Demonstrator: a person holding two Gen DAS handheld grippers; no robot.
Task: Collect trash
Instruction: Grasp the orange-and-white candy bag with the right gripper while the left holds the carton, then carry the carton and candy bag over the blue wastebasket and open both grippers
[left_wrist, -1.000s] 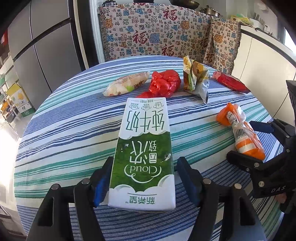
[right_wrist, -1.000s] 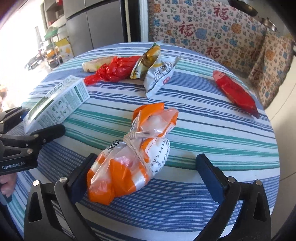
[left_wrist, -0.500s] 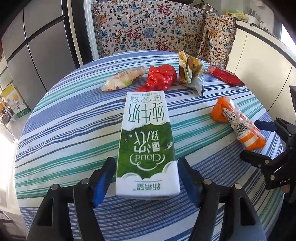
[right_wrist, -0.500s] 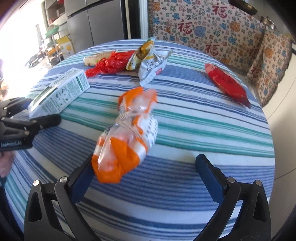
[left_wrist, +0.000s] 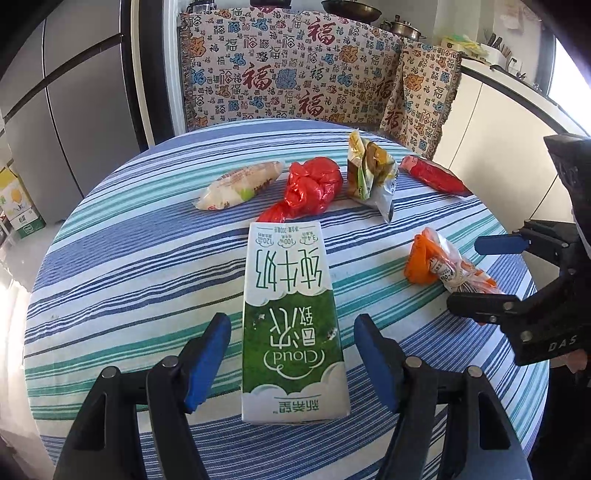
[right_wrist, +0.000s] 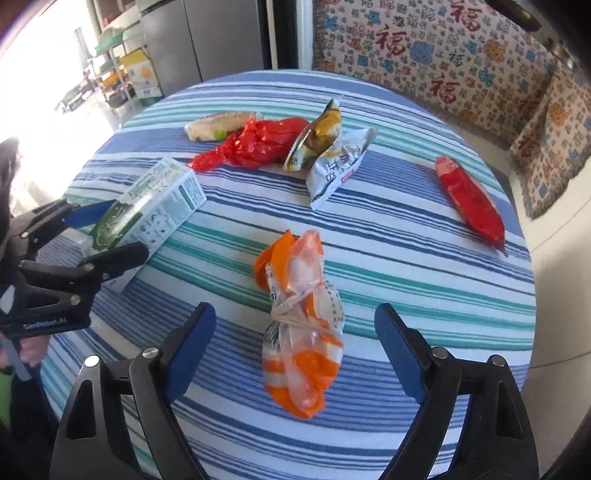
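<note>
The orange-and-clear wrapper (right_wrist: 301, 332) lies on the striped surface (right_wrist: 424, 236) between the right gripper (right_wrist: 295, 343)'s fingers, which have just been closing in but aren't yet pressing it, so the pinch looks imminent. Left of it, the milk carton (left_wrist: 291, 325) sits between the left gripper (left_wrist: 291, 354)'s open fingers, ungripped. Six pieces remain: beyond the carton, one bread packet (left_wrist: 240, 182), one red bag (left_wrist: 310, 190), one snack pouch (left_wrist: 371, 175), one red packet (left_wrist: 436, 176).
</note>
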